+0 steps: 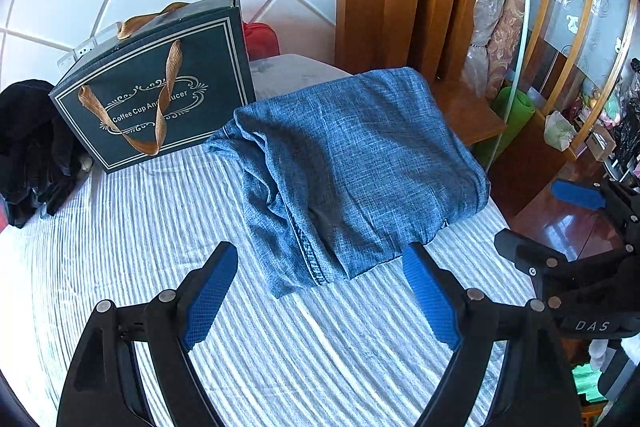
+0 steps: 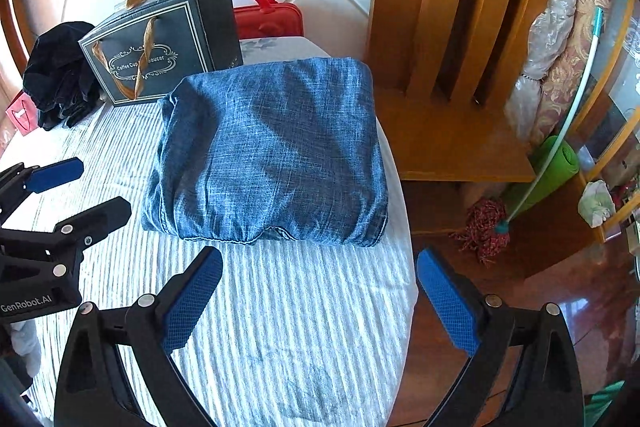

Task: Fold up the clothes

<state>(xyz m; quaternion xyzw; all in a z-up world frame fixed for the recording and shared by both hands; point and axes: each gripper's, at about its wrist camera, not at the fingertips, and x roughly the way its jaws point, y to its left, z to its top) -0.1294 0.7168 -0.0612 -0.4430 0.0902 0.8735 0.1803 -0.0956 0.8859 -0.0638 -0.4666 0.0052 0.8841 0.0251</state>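
**Folded denim sits dead ahead of both hand-held grippers**

Striped bed cover (image 2: 280,327) carries the blue denim garment (image 2: 272,151), folded into a squarish bundle just beyond both tools. Left hand-held gripper (image 1: 320,291) and right hand-held gripper (image 2: 320,295) both gape wide, empty; the right looks squarer-on.

One folded blue denim garment (image 2: 268,151) lies on the striped bedsheet (image 2: 288,327), with one crumpled black garment (image 2: 60,75) farther back. There are one dark gift bag (image 2: 160,47), one red bag (image 2: 268,17), one mop (image 2: 492,231) and one green mat roll (image 2: 548,167). Two grippers show, left gripper (image 1: 320,263) and right gripper (image 2: 320,267).
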